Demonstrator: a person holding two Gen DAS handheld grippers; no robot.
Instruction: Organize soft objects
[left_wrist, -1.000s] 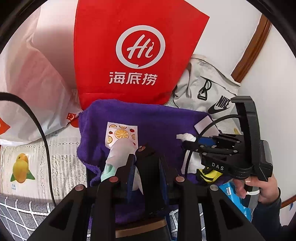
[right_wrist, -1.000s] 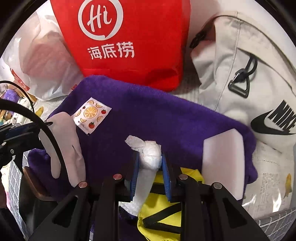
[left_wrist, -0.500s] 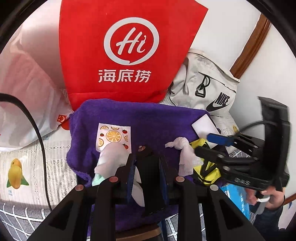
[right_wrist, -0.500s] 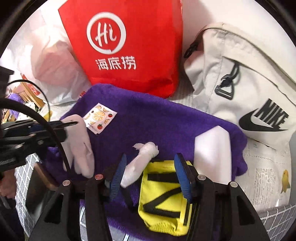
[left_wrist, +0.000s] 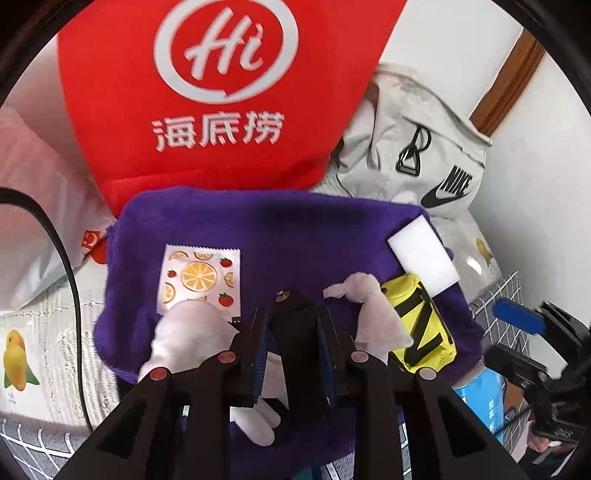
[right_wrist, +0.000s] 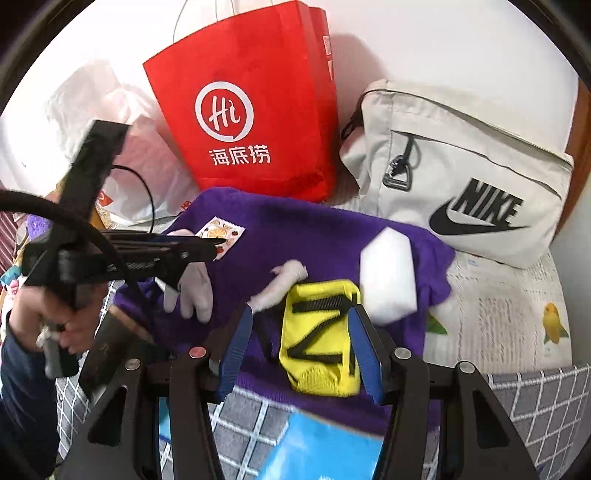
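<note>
On the purple towel (right_wrist: 325, 236): soft items laid out, left gripper (left_wrist: 293, 343) clamped on a black object (left_wrist: 295, 354), right gripper (right_wrist: 301, 347) with jaws apart and empty.
The white twisted cloth (right_wrist: 280, 284) lies on the towel touching the yellow pouch (right_wrist: 321, 332), white sponge block (right_wrist: 388, 273) just beside the pouch. Pale glove (left_wrist: 188, 336) lies partly over the fruit-print sachet (left_wrist: 201, 277), near the left gripper; in the right view that gripper crosses in front of both. Behind the towel: red paper bag (right_wrist: 255, 110), grey Nike bag (right_wrist: 461, 173), white plastic bag (left_wrist: 33, 229). A blue packet (right_wrist: 325, 450) lies under the right gripper. A second ago the right jaws pinched the cloth; they now stand apart, higher and further back from it. Left grip unchanged.
</note>
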